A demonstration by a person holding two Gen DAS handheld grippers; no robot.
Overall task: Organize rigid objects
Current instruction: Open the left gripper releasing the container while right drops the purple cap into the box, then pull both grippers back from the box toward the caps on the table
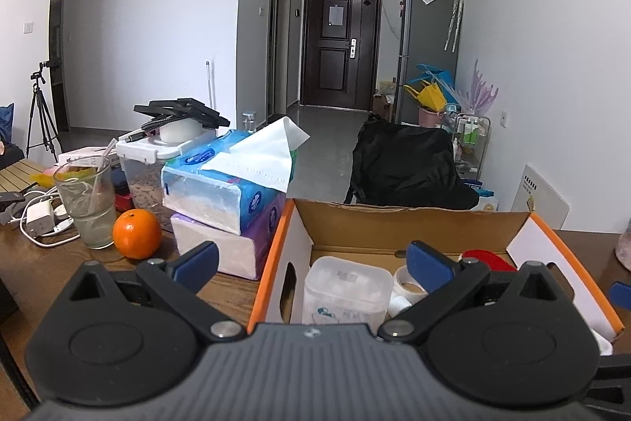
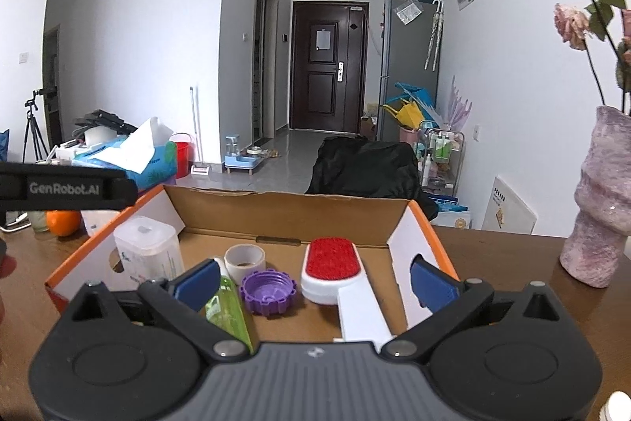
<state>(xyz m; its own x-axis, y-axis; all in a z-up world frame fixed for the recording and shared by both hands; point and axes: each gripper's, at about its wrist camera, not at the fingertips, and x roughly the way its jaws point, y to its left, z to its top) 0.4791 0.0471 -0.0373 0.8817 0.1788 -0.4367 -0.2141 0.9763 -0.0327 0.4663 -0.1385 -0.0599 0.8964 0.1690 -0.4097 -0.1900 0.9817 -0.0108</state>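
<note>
Both hand-held grippers, left hand-held gripper (image 1: 315,265) and right hand-held gripper (image 2: 315,283), gape empty over the orange-edged cardboard box (image 2: 292,214); next, likely fetch the round orange fruit (image 1: 137,234).

In the box (image 2: 402,251), the cap (image 2: 268,290) lies between bottle (image 2: 226,310) and brush (image 2: 331,273).

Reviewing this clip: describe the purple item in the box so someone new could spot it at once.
Find the open cardboard box with orange edges on the brown table. On its floor, left of the red-faced white brush and right of the green bottle, lies the purple cap. It is the only purple piece there, round with a notched, gear-like rim.
</note>
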